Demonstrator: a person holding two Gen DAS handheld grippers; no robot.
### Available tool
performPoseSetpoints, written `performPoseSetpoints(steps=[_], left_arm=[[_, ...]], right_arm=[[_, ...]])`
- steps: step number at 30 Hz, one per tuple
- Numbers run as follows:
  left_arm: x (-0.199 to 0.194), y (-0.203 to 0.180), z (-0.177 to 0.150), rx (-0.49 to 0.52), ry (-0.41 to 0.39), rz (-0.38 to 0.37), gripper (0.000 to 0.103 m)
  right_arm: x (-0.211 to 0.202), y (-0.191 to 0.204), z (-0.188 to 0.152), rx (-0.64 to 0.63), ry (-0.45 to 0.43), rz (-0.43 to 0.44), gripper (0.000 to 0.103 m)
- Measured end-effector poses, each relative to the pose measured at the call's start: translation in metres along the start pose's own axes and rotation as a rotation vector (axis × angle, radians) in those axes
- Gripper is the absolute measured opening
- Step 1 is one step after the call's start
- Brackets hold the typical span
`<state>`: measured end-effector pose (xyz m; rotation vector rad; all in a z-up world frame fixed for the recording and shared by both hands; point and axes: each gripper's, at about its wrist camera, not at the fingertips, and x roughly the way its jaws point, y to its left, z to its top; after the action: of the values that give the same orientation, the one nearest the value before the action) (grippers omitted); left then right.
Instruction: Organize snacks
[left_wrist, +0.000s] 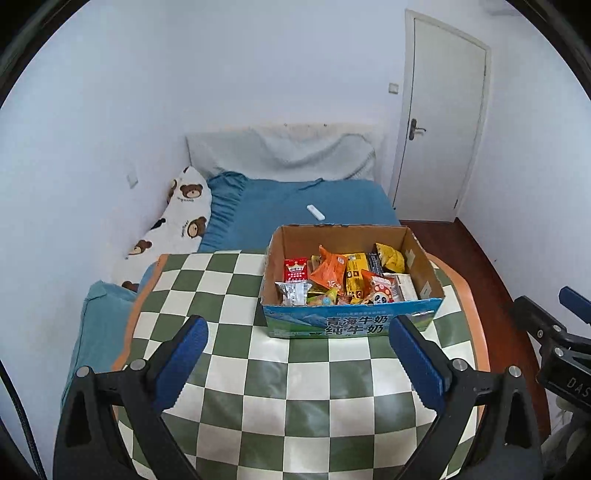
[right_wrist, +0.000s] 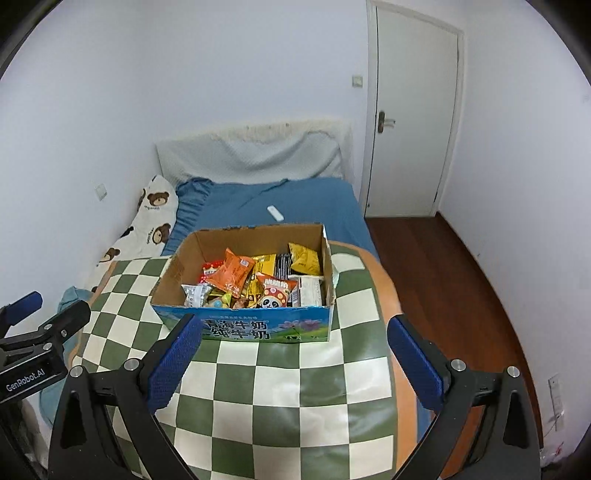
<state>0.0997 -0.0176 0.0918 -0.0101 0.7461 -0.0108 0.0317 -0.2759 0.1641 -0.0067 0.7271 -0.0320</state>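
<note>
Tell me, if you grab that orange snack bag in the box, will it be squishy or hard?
Probably squishy: the orange snack bag looks like a crinkled, puffy foil packet, so it should crumple and feel light. Its shiny skin may be a bit slippery. It lies on top of the other snacks in the cardboard box, so lifting it should disturb little.

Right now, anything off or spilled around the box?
Nothing spilled: the snacks lie jumbled but all inside the box, which sits upright on the table. Only oddity: a white remote loose on the bed.
</note>
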Motion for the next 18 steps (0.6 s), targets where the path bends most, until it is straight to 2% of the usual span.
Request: performPoseSetpoints(steps=[10, 14, 18], left_arm=[[-0.029, 0.000, -0.007, -0.013, -0.034, -0.019, 0.101], [-0.026, -0.001, -0.007, -0.011, -0.046, -0.003, 0.101], [-0.013, -0.003, -0.004, -0.014, -0.025, 0.003, 0.103]], right_arm=[[-0.055, 0.003, -0.005, -0.001, -0.056, 0.042, 0.103], [-0.056, 0.004, -0.004, 0.000, -0.069, 0.044, 0.103], [-0.039, 0.004, -0.003, 0.000, -0.051, 0.041, 0.103]])
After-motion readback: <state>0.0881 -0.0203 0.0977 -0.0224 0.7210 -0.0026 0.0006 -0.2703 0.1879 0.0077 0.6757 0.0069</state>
